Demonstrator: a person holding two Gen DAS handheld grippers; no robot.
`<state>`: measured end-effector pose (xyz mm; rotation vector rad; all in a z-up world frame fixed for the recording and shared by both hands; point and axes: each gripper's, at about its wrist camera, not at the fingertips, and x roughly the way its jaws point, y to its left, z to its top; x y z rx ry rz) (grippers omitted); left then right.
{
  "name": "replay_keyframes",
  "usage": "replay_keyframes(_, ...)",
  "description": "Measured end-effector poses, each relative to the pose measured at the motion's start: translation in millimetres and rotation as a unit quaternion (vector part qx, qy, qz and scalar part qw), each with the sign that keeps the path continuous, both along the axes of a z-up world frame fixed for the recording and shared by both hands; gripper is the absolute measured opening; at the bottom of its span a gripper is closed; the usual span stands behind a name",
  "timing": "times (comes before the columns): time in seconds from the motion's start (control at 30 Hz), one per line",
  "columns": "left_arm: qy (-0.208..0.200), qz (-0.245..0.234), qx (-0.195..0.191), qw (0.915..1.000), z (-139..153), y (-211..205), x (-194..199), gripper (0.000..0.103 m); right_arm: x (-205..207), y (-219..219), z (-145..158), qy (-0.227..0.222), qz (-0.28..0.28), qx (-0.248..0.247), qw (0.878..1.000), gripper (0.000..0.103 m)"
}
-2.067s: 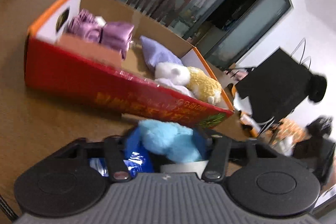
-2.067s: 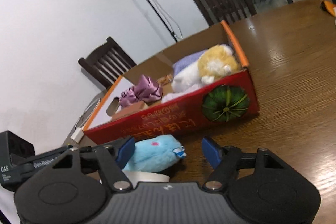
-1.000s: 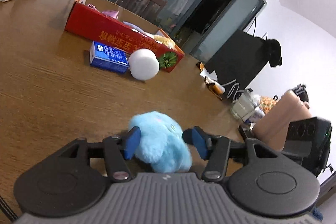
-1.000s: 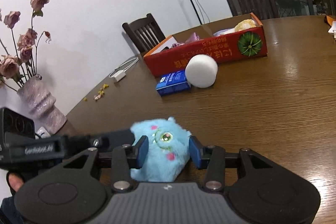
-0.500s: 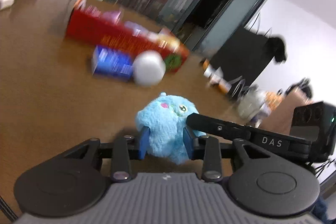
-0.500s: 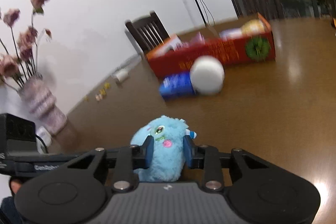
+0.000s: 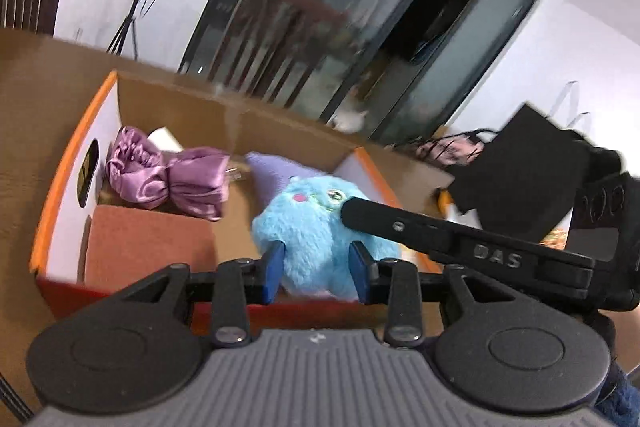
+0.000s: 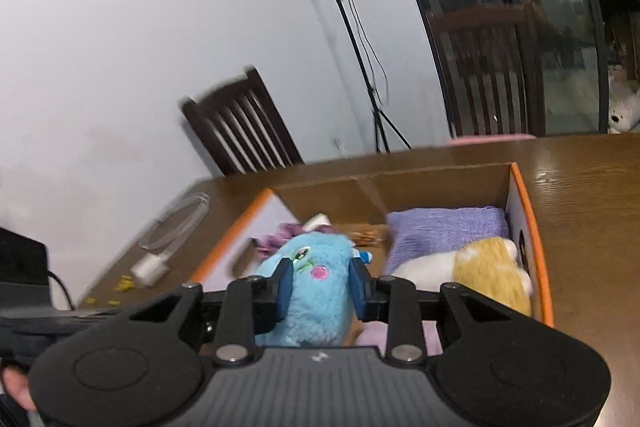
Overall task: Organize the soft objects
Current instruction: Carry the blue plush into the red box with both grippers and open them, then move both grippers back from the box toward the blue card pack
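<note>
Where purple cloth [image 7: 176,183] lies, cardboard box [image 7: 60,195].

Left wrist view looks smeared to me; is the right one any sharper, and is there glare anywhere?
Left wrist view: chair and glass door streaked by motion blur, blue plush toy fairly crisp. Right wrist view: milder blur on the dark chair, soft sheen on the table, walls bowed by fisheye.

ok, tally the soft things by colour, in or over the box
Blue: 1, blue plush, gripped by both grippers
Purple: 2, satin scrunchie, lavender knit cloth
Yellow and white: 1, plush toy
Total: 4
</note>
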<state>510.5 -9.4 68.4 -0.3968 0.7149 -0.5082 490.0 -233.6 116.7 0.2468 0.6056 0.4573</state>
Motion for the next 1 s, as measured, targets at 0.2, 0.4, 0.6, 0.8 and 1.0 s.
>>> replay_keyframes(0.2,0.009,-0.023,0.07,0.9972,-28.8,3.4,22.2,0.029,61.8,26.0,-55.8,0.077,0.022,-0.053,0.995,0.024)
replay_keyframes(0.4,-0.007,-0.019,0.094,0.9954,-29.4,1.6,15.3,0.029,57.0,28.2,-67.5,0.079,0.032,-0.029,0.996,0.025)
replay_keyframes(0.6,-0.03,-0.001,0.097,0.9948,9.7,9.4,-10.8,0.037,45.4,15.2,-47.9,0.056,0.031,-0.06,0.996,0.029)
replay_keyframes(0.8,-0.092,0.033,0.123,0.9876,72.3,32.0,-70.1,0.047,-7.2,-0.1,20.9,-0.008,0.026,-0.083,0.996,0.031)
replay_keyframes(1.0,-0.137,0.038,0.148,0.9787,105.8,36.4,-135.8,0.06,-77.1,-22.6,81.6,-0.069,0.02,-0.094,0.993,0.042)
